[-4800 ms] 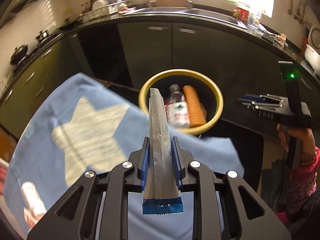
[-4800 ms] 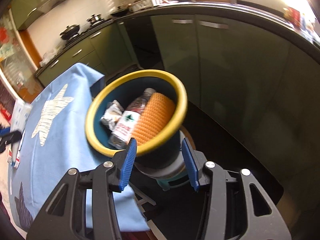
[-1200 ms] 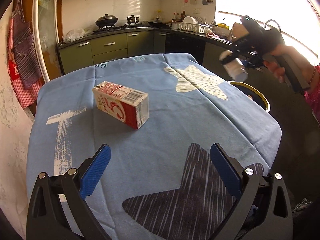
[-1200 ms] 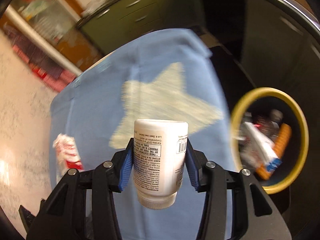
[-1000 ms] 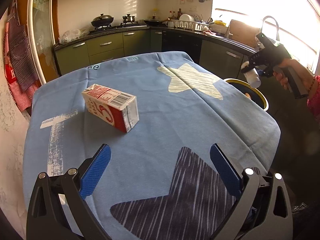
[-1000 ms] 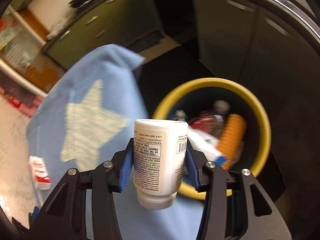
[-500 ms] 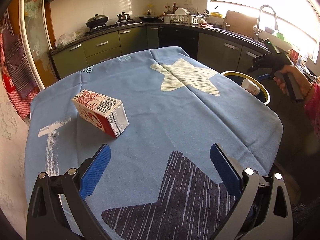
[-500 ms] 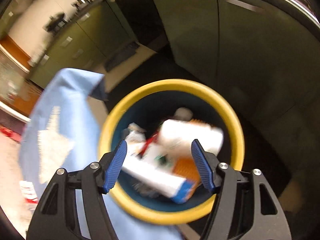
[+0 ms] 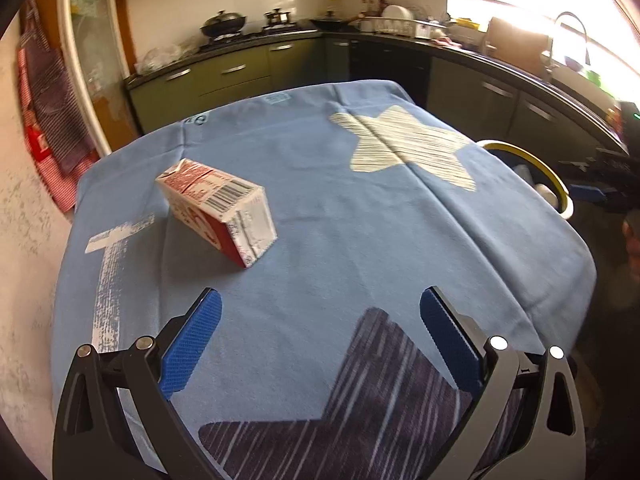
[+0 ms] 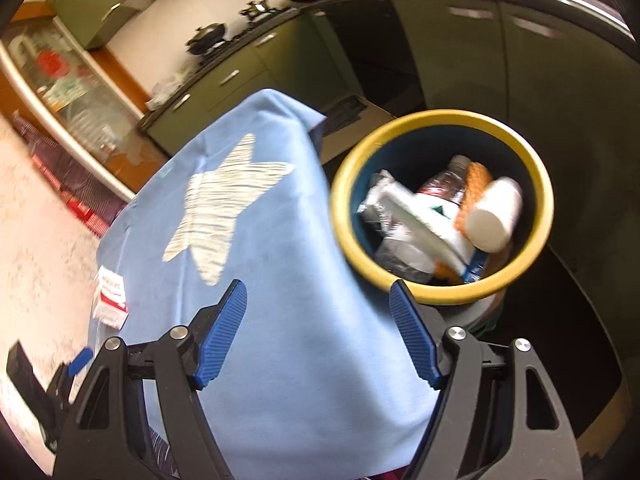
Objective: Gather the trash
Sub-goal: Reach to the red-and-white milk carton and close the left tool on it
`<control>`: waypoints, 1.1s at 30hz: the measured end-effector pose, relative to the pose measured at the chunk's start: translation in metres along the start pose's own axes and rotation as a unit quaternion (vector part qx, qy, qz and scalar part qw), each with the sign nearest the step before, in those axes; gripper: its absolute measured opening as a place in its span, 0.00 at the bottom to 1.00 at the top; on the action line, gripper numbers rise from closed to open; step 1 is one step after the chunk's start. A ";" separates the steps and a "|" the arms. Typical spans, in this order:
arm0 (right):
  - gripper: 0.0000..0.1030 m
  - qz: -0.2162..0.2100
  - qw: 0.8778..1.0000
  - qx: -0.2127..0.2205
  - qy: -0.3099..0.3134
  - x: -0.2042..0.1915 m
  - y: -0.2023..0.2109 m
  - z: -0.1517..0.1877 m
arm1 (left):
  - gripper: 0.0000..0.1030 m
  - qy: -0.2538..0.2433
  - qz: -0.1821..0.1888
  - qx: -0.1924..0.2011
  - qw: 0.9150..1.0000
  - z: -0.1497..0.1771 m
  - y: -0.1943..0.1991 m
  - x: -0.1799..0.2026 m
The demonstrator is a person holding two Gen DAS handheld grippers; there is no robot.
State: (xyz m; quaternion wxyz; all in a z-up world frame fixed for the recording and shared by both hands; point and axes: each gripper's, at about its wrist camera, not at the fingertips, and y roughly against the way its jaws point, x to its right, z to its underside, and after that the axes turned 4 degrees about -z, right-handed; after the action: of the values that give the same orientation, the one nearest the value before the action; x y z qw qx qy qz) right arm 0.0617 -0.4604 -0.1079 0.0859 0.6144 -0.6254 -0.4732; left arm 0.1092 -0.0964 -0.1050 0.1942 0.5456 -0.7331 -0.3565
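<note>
A: Where is the white bottle (image 10: 494,216)?
B: Lying in the yellow-rimmed bin (image 10: 536,168) at the right of the right wrist view, on top of a wrapper, a clear bottle and an orange piece. The right gripper (image 10: 318,334) has just been spreading its jaws; nothing sits between them.

A: And the left gripper (image 9: 318,338)?
B: Jaws wide apart and empty over the blue tablecloth (image 9: 320,200). The red-and-white carton (image 9: 218,212) lies on its side, left of centre, apart from the pads

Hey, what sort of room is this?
Most likely a home kitchen: green cabinets under a dark countertop, a black wok on the stove, and a dish rack near the curved sink faucet.
</note>
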 end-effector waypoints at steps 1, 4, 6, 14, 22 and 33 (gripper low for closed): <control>0.68 -0.001 1.000 0.001 0.011 -0.007 0.000 0.000 | 0.95 0.015 -0.009 -0.002 1.000 -0.004 -0.005 -0.004; 0.68 0.003 0.999 0.008 0.040 -0.023 0.006 0.007 | 0.95 0.049 -0.033 -0.003 0.998 -0.013 -0.015 -0.016; 0.68 0.001 0.999 0.010 0.054 -0.031 0.005 0.008 | 0.95 0.070 -0.050 -0.005 0.996 -0.019 -0.022 -0.024; 0.68 -0.023 0.996 0.009 0.086 -0.052 0.002 0.017 | 0.95 0.136 -0.093 -0.013 0.986 -0.051 -0.055 -0.050; 0.69 -0.038 0.996 -0.004 0.078 -0.044 -0.006 0.022 | 0.84 0.157 -0.114 -0.021 0.981 -0.064 -0.078 -0.059; 0.69 -0.046 0.997 -0.003 0.061 -0.029 -0.007 0.025 | 0.56 0.154 -0.121 -0.031 0.980 -0.065 -0.091 -0.059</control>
State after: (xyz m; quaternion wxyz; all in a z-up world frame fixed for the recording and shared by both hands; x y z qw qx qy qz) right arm 0.0560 -0.4224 -0.1121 0.1044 0.6699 -0.5888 -0.4400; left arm 0.2325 -0.0748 -0.1218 0.2767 0.6725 -0.6117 -0.3115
